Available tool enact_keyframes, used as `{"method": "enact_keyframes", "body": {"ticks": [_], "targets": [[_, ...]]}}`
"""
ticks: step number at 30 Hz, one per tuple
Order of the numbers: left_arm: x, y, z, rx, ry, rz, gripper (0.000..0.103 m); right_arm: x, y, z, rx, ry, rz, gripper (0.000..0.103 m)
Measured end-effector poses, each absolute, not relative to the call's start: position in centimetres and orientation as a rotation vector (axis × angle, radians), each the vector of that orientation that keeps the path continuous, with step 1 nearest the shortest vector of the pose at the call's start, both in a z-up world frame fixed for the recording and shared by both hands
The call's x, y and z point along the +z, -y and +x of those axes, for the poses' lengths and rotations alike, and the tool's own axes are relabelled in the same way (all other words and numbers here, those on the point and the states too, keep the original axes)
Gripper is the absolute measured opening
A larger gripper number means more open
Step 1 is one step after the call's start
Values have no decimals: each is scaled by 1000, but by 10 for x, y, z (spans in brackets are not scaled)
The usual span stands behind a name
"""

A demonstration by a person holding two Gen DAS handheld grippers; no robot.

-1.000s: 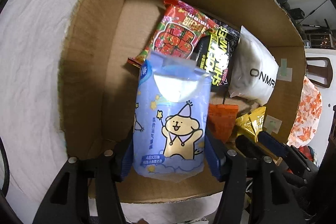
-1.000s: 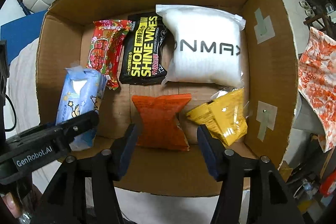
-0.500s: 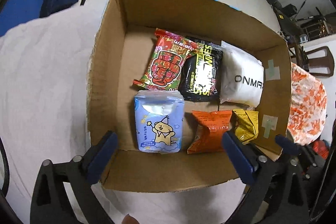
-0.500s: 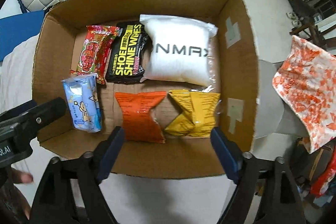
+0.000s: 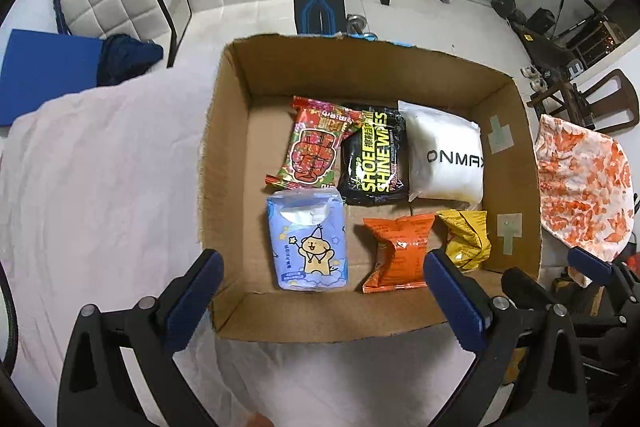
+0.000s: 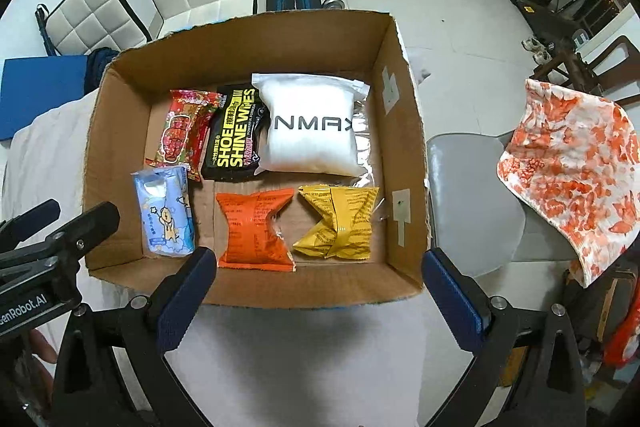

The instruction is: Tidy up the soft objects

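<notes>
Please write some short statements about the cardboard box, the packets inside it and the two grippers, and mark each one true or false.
1. Six soft packets lie inside the brown cardboard box. True.
2. The left gripper holds the light blue tissue pack with a cartoon bear. False: its jaws stand open and empty.
3. The orange foil packet lies between the blue pack and the yellow foil packet. True.
4. The white ONMAX pouch sits outside the box. False: it is inside.
5. The right gripper is open. True.
</notes>
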State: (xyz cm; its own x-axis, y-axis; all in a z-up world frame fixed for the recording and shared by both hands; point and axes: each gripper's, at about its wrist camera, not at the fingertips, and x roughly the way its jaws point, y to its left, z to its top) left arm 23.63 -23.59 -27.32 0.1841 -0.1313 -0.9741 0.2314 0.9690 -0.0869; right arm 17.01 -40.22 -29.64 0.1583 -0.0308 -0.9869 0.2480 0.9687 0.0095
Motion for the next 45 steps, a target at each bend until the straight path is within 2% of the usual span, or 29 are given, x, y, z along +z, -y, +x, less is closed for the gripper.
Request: {"method": "enact_keyframes", "body": {"ticks": [11,19,28,35,45], "targets": [[-235,228,216,-236,-1282,88,102,-264,404,146,-188,-1334,203,103],[-144,220,160,-247,-1127,125,102,-176,393,88,-161,-1183,227,103],[-80,204,95,-244,-1055,119,103,-85,379,24,-158,-1072,204,103],[-44,194,65,-223,-991,115,102,-30,370,-17,-160,-997,181,103],[-18,184,41,-195,-941,107,102,8,361,-48,-166,-965,164,103]]}}
